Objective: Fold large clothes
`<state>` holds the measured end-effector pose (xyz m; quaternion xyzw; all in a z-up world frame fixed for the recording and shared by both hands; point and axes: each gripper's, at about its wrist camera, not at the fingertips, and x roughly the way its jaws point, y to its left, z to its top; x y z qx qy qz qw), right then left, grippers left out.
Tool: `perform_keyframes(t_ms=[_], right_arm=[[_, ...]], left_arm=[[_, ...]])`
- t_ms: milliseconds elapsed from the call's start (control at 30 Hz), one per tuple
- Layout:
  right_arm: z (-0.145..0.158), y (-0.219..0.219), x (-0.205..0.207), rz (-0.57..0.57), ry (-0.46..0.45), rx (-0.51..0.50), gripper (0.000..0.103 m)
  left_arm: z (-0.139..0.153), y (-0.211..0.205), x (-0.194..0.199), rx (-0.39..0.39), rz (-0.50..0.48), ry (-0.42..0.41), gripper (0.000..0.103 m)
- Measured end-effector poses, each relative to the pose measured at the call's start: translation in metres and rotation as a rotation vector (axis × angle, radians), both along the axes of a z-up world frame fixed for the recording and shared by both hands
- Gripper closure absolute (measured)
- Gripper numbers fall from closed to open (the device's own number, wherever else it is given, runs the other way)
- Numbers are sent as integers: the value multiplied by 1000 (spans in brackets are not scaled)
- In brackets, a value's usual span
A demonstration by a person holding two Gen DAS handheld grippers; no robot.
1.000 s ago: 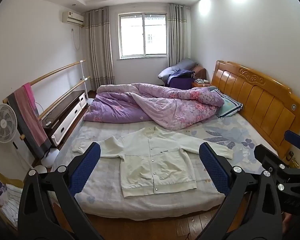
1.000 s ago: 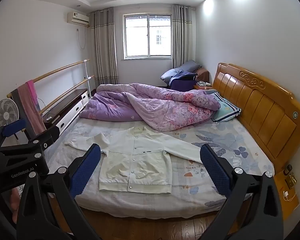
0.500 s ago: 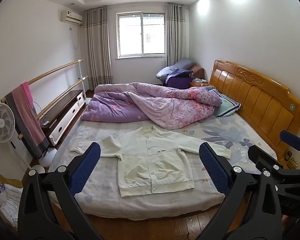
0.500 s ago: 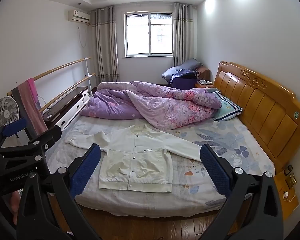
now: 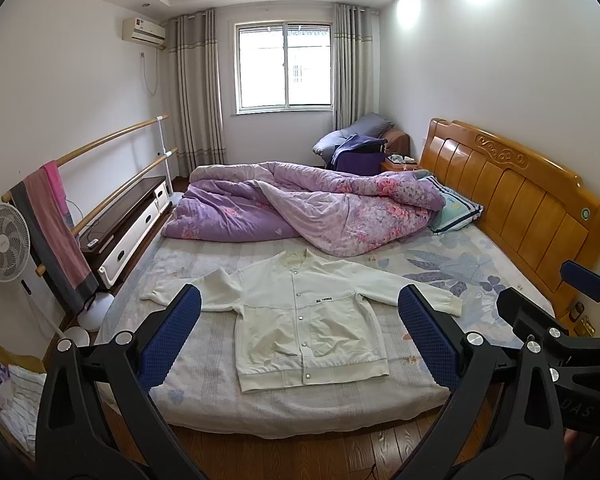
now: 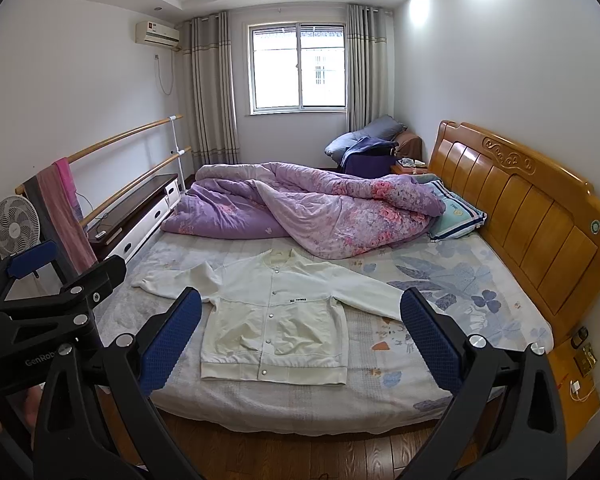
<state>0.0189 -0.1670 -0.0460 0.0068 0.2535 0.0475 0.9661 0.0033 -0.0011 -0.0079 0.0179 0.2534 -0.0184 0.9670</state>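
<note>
White snap-front jacket (image 5: 308, 320) lies flat, face up, on the near half of the bed (image 5: 480, 264), hem toward the bed's foot-side edge, collar toward the heaped purple quilt (image 5: 300, 208) that fills the half of the bed beyond the jacket. Both sleeves spread out sideways from the body; the sleeve on the fan (image 5: 4, 242) side has a kink near its cuff, the other runs toward the wooden headboard (image 5: 520, 200). No fold made that I can see: judged as the very start, with sleeves to bring in and body to double over all left to do. Left tongs (image 5: 300, 338) spread wide, blue pads well apart, nothing between them, held off the bed short of the jacket's hem. Right tongs (image 6: 300, 338) likewise wide, empty, touching nothing, also on the floor side of the jacket. Each tool shows at the edge of the other's view, flanking the jacket.
</note>
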Motion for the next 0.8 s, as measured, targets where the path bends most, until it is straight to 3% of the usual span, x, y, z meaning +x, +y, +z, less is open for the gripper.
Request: perform_keyframes(t_ms=[800], right_arm=[[0, 6, 1, 20, 13, 11, 7]], left_arm=[[-5, 8, 3, -1, 7, 0, 5]])
